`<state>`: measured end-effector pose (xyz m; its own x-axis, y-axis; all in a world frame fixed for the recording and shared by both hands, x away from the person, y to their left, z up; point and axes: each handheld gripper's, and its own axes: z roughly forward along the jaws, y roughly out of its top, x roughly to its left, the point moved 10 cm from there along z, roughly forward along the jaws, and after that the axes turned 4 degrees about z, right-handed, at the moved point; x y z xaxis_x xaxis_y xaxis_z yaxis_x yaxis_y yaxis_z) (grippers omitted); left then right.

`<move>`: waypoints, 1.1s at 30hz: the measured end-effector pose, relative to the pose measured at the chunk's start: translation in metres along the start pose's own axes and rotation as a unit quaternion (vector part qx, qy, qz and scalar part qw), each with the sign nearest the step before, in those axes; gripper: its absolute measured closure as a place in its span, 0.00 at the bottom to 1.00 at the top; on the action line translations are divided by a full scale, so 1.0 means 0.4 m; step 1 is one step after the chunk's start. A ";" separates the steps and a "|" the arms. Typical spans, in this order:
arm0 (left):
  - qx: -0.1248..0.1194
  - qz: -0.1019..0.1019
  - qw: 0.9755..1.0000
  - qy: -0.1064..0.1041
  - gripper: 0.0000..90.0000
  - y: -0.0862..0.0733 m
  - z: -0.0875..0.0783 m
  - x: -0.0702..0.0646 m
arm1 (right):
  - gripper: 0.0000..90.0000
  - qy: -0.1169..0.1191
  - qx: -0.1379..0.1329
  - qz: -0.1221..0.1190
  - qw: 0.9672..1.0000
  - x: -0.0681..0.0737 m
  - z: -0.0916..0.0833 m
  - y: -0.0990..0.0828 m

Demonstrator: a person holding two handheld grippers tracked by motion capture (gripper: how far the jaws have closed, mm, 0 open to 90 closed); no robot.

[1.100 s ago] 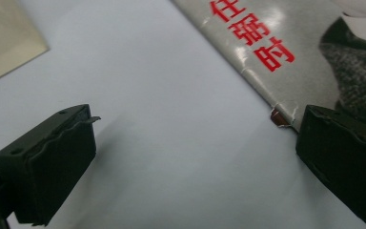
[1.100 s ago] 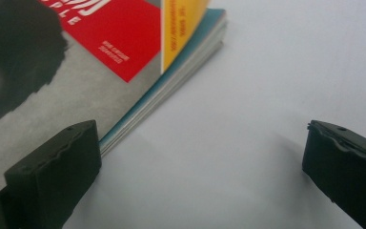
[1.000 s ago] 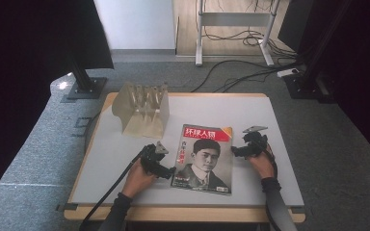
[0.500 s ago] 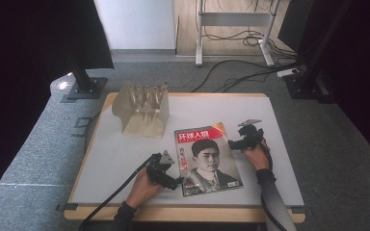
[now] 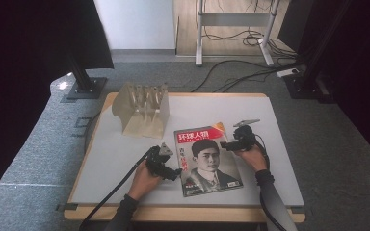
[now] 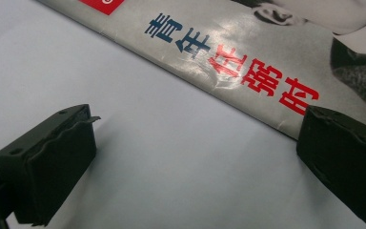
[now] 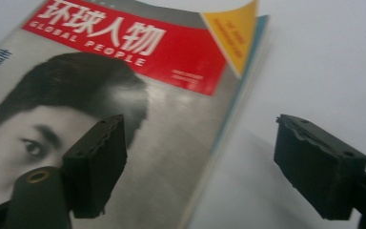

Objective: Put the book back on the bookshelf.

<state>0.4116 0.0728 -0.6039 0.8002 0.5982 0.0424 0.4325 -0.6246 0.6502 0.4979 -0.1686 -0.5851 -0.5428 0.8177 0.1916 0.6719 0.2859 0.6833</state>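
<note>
Holding a pair of tongs in each hand over the white counter (image 5: 125,154), with the magazine (image 5: 207,161) lying flat between them. My left hand (image 5: 143,182) comes in low from the bottom edge, forearm angled up and to the right, wrist dropped so the left tongs (image 5: 176,174) sit close to the counter and point sideways at the magazine's spine edge. In the left gripper view the jaws stand wide apart, nothing between them but bare counter; the magazine's left edge with its blue and red characters (image 6: 228,57) runs across just ahead of the tips, and the right-hand jaw sits right at that edge, though I can't tell if it's actually touching.

My right hand (image 5: 251,155) is on the other side, forearm coming up almost straight from the bottom, wrist bent inward so the right tongs (image 5: 224,146) aim left over the cover's upper right part. Those jaws have just been closing a bit but are plenty wide, gripping nothing. In the right gripper view one jaw hangs over the cover photo and the other over bare counter, with the magazine's right edge (image 7: 228,119) running between them.

Well beyond the left tongs, at the far side of the counter, stands a beige slotted rack (image 5: 142,113).
</note>
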 end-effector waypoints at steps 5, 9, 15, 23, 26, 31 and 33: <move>0.000 0.002 1.000 0.001 0.00 0.001 0.002 -0.001 | 0.26 0.008 -0.002 0.023 1.000 0.004 0.036 0.014; 0.001 0.001 1.000 0.002 0.00 0.002 0.003 -0.001 | 0.32 0.021 -0.010 0.060 0.998 0.011 0.048 0.028; 0.002 0.001 1.000 0.002 0.00 0.002 0.003 -0.001 | 0.38 0.053 -0.024 0.120 0.991 0.005 0.034 0.022; 0.001 -0.001 1.000 0.002 0.00 0.003 0.005 -0.001 | 0.52 0.064 0.010 0.080 0.995 0.032 0.031 0.015; 0.001 -0.002 1.000 0.002 0.00 0.003 0.005 -0.001 | 0.64 0.049 0.008 0.062 0.997 0.033 0.050 0.034; 0.000 -0.002 1.000 0.002 0.00 0.003 0.004 -0.001 | 0.93 0.036 -0.001 0.024 0.999 0.048 0.027 0.045; 0.001 -0.001 1.000 0.002 0.00 0.002 0.004 -0.001 | 0.94 0.038 -0.004 0.016 0.999 0.057 0.016 0.049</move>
<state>0.4124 0.0712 -0.6045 0.7979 0.6011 0.0446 0.4344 -0.6248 0.6488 0.5019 -0.1409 -0.5719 -0.5586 0.7858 0.2657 0.6853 0.2567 0.6815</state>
